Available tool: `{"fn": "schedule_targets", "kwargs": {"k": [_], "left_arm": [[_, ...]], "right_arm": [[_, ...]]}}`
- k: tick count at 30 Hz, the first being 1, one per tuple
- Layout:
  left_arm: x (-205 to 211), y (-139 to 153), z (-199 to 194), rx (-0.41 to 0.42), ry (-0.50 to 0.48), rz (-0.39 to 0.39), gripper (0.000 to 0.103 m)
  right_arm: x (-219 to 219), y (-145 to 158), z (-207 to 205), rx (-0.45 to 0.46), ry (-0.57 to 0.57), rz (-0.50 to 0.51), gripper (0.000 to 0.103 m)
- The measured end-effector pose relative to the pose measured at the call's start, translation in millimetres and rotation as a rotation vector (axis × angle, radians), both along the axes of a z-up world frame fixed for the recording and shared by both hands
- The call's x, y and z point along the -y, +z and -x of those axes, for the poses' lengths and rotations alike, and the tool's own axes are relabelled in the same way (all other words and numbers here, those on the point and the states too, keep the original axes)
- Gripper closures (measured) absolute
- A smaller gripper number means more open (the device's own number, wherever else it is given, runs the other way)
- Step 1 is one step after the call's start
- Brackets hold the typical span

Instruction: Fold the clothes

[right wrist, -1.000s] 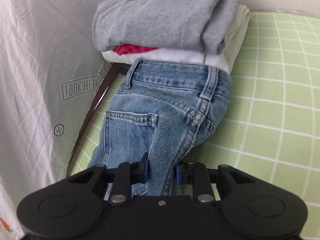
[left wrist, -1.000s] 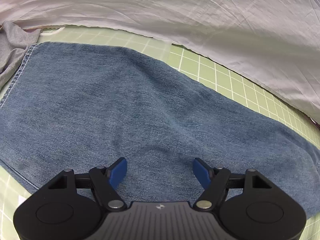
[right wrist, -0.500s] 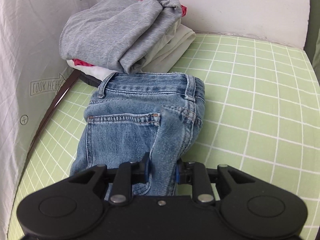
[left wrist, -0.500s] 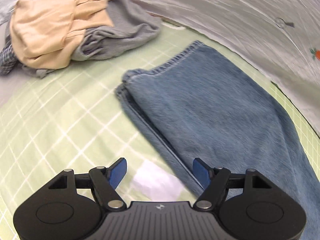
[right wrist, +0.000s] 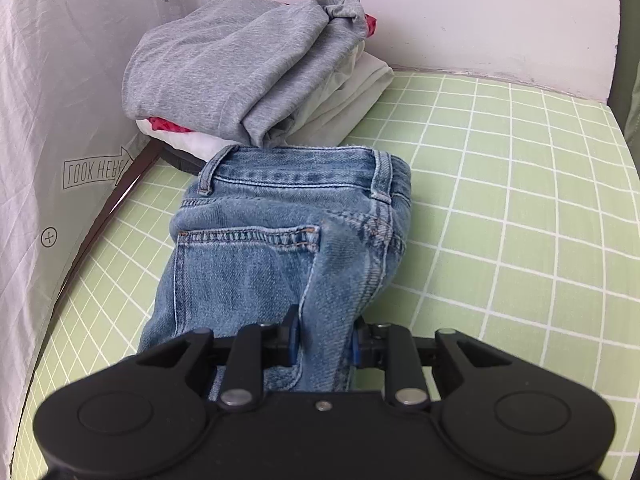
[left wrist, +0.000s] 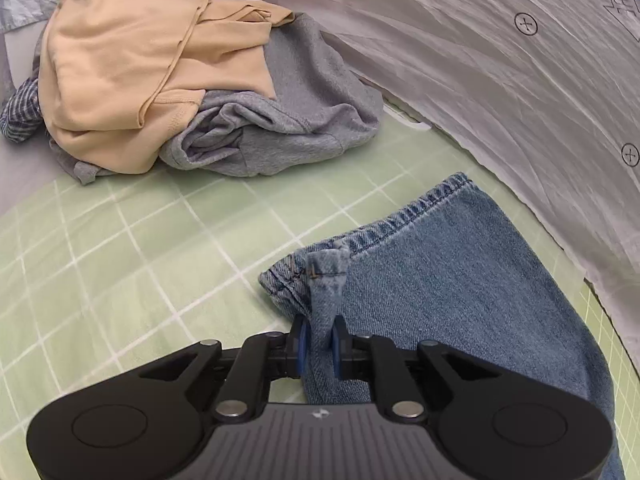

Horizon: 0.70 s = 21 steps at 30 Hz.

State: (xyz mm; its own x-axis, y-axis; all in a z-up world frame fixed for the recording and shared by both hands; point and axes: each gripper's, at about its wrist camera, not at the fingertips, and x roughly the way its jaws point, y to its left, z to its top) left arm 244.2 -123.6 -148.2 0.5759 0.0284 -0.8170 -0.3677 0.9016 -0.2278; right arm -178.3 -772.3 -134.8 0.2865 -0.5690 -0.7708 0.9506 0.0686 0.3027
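Two grippers — left gripper (left wrist: 319, 346), right gripper (right wrist: 322, 339) — pinching jeans (right wrist: 280, 248)

Mirrored "LOOK HERE" arrow and circled plus marks on the white sheet (right wrist: 48, 120).

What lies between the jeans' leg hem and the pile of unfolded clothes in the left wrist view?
Only bare green grid mat. In the left wrist view, nothing sits between the jeans hem and the unfolded pile.

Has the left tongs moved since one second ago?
Yes. The left tongs were open above the middle of the jeans; now they are shut on the hem end, toward the unfolded clothes pile.
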Motion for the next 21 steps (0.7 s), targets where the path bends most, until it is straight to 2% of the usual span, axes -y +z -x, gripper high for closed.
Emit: {"fn": "schedule_targets", "kwargs": {"k": [7,9,11,13,15,16,17,18,20,21], "left_arm": [[-36,27,63,0.064,-0.001,-0.077,0.092],[-56,22,97,0.049,0.045,-0.078,0.092],[-80,5,136,0.004,0.09,-0.097,0.092],[-101,-9,166,-0.046,0.122,-0.112,0.092],[-123,-16,189,-0.068,0.181,-0.063,0.092],[-133,-19,200,-0.067,0.213,-0.026,0.091],[-137,-19,205,-0.064,0.225,-0.006,0.091],[-140,-20,208,-0.06,0.232,0.009,0.09],[-143,-20,212,-0.06,0.242,0.025,0.087],[-142,-20,211,-0.066,0.245,0.022,0.086]], "right_arm": [[-23,21,17,0.056,0.039,0.046,0.081],[-37,23,26,0.047,0.053,0.055,0.081],[-48,15,36,0.025,0.057,0.031,0.081],[-55,2,41,-0.029,0.097,0.003,0.077],[-61,-7,45,-0.067,0.129,-0.008,0.066],[-62,-9,46,-0.07,0.131,-0.005,0.055],[-61,-10,48,-0.061,0.126,-0.008,0.05],[-59,-11,50,-0.039,0.114,-0.019,0.047],[-50,-16,54,0.03,0.078,-0.053,0.024],[-45,-19,56,0.071,0.058,-0.067,0.023]]}}
